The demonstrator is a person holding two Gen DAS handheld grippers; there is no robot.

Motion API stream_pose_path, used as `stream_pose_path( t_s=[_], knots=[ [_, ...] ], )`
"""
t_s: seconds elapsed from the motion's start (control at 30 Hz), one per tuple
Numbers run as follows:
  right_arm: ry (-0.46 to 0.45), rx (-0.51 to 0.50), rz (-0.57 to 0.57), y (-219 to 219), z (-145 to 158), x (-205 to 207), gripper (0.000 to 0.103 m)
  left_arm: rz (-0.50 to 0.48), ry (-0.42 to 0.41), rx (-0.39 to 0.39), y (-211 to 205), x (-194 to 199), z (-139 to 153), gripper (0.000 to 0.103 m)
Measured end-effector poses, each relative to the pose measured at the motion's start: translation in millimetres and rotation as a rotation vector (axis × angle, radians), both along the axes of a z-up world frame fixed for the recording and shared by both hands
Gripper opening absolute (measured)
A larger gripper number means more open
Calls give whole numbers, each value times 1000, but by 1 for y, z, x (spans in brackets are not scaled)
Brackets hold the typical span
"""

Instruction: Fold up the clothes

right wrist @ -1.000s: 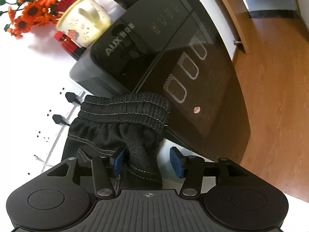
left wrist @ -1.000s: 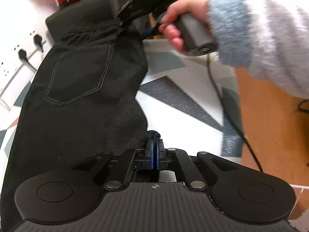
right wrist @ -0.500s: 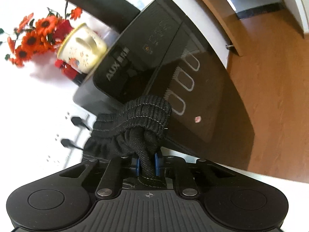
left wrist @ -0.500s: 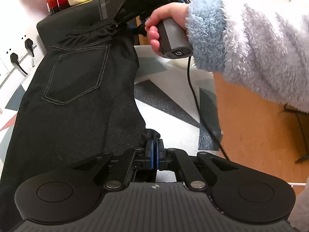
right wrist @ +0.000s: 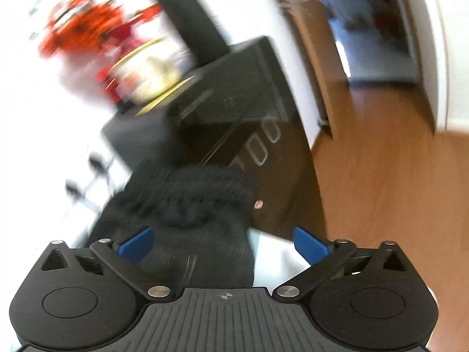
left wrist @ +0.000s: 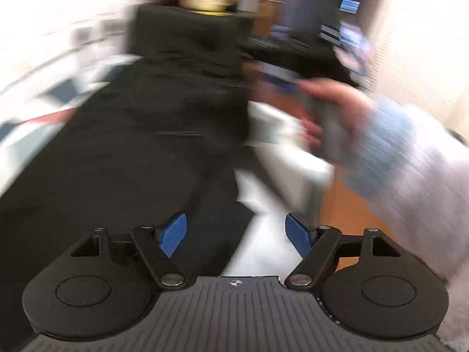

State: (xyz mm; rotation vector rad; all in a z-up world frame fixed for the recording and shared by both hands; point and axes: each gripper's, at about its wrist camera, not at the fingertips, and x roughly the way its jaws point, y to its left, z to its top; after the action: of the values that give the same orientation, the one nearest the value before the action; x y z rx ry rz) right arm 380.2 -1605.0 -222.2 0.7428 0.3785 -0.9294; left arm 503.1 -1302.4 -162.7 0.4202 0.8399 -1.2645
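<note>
Black trousers [left wrist: 140, 146] lie stretched out lengthwise on the patterned table top [left wrist: 263, 249]. My left gripper [left wrist: 236, 236] is open and empty over their near right edge. In the right wrist view the gathered elastic waistband [right wrist: 193, 190] lies just ahead of my right gripper [right wrist: 222, 245], which is open with cloth between and below its pads; whether they touch is unclear. The right gripper with the hand holding it [left wrist: 328, 123] also shows blurred in the left wrist view, beside the trousers' far right edge. Both views are motion-blurred.
A black appliance [right wrist: 234, 111] stands at the table's far end, right behind the waistband. On it are a cream mug [right wrist: 152, 70], orange flowers [right wrist: 82, 26] and a black bottle [right wrist: 187, 17]. Wall sockets [right wrist: 88, 173] are on the left. Wooden floor [right wrist: 381, 176] is on the right.
Both grippers have opened and let go of the trousers: the left released the near edge, the right released the waistband. Both cameras are moving fast.
</note>
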Motion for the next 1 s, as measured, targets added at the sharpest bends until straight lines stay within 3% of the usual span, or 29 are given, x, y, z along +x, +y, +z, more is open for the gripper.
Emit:
stream_pose_path(
  t_s=[0.17,0.27,0.37,0.5,0.6,0.7,0.87,1.0],
  knots=[
    [100,-126,177,87,13,41,102,404,-76,1,73,34,16,81],
    [140,-158,315,141,23,76,102,615,-111,63,126,43,10,88],
    [135,-110,461,191,30,110,102,780,-113,124,185,48,-3,91],
    [148,-36,530,249,27,133,102,993,-56,173,265,46,-24,92],
    [215,-21,611,283,20,149,102,1134,74,127,312,38,-32,92],
    [265,-63,674,313,17,158,102,1211,125,80,341,26,-32,92],
    [278,-121,768,358,18,166,102,1378,98,49,385,10,-39,92],
    [281,-152,832,393,19,169,102,1563,67,-28,427,5,-51,92]
  ],
)
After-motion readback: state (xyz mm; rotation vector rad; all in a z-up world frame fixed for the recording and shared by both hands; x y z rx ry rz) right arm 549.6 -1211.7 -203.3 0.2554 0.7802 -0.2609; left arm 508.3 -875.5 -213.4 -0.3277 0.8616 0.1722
